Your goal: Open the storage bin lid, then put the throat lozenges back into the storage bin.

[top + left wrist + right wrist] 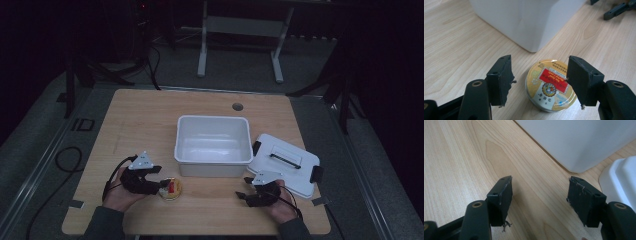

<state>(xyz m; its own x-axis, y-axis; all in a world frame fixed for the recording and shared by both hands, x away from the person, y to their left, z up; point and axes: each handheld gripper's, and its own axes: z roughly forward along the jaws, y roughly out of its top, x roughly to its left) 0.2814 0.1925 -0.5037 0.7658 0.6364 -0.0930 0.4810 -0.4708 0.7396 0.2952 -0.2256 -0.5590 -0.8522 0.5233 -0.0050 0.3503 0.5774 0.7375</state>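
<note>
A small round gold tin (551,85) with a red label lies flat on the wooden table, also seen as the tin (170,189) in the high view. My left gripper (540,80) is open, its jaws standing on either side of the tin without clamping it; it shows as the left gripper (159,186) at the table's front left. My right gripper (540,195) is open over bare wood with nothing between its jaws, seen as the right gripper (242,188) at the front right. A white bin (213,146) stands open and empty at the table's middle.
The bin's white lid (285,162) with black clips lies flat to the right of the bin, just beyond my right hand. The bin's wall (529,22) rises close behind the tin. A round cable hole (237,106) sits near the table's far edge.
</note>
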